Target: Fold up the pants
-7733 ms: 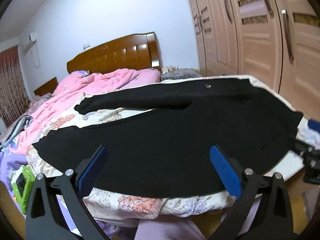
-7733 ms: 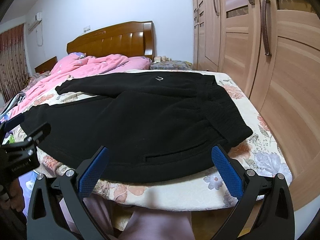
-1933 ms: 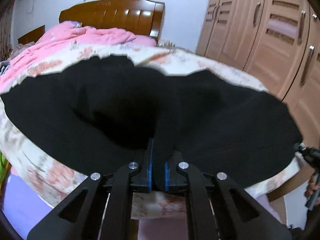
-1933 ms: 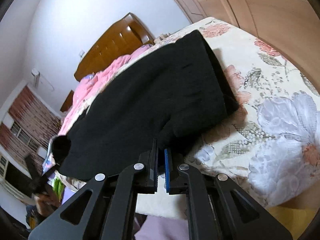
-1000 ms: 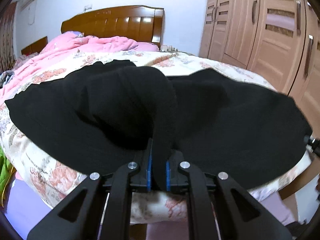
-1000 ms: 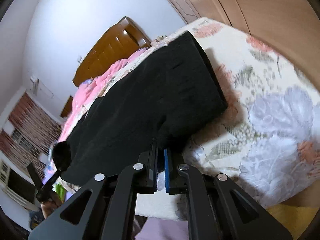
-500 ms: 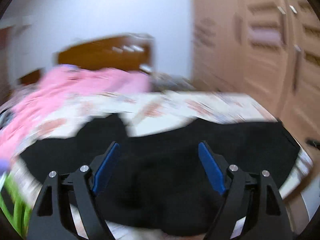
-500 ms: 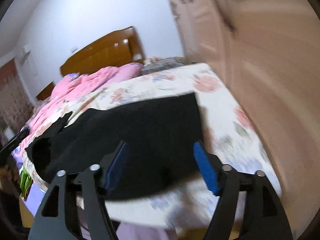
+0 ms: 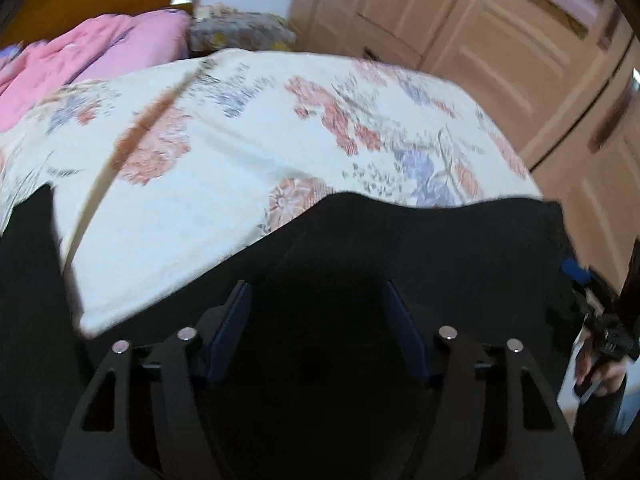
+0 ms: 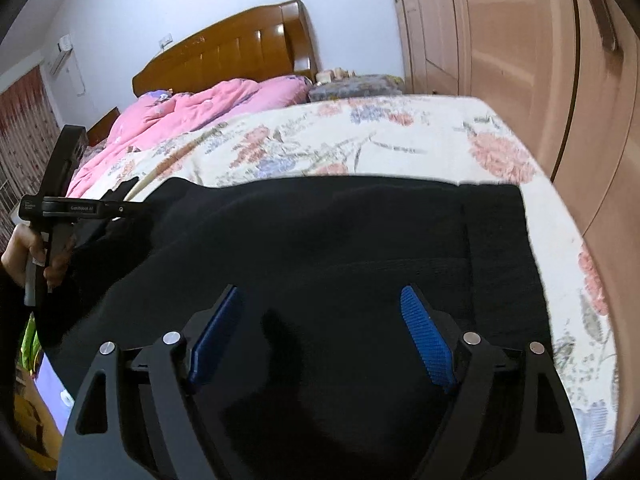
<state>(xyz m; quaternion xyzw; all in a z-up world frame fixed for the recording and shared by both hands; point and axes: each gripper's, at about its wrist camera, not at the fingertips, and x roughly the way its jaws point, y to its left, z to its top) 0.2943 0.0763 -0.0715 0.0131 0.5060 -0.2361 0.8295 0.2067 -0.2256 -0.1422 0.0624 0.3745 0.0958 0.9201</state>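
The black pants [image 10: 340, 240] lie folded lengthwise across the near part of the bed, waistband toward the right. In the left wrist view the pants [image 9: 440, 248] fill the lower frame. My left gripper [image 9: 316, 320] is open and empty just above the black cloth. My right gripper [image 10: 320, 320] is open and empty above the waist end. The left gripper also shows in the right wrist view [image 10: 100, 210], at the leg end on the left.
The floral bedsheet [image 10: 380, 136] covers the bed. A pink quilt [image 10: 192, 108] lies at the far left by the wooden headboard [image 10: 228, 52]. Wooden wardrobe doors [image 10: 520, 40] stand close on the right. The other hand and gripper [image 9: 600, 320] show at the right.
Both grippers were shut on the pants' near edge a second ago; both have let go and opened. The pants now lie folded in half and both grippers hover over them.
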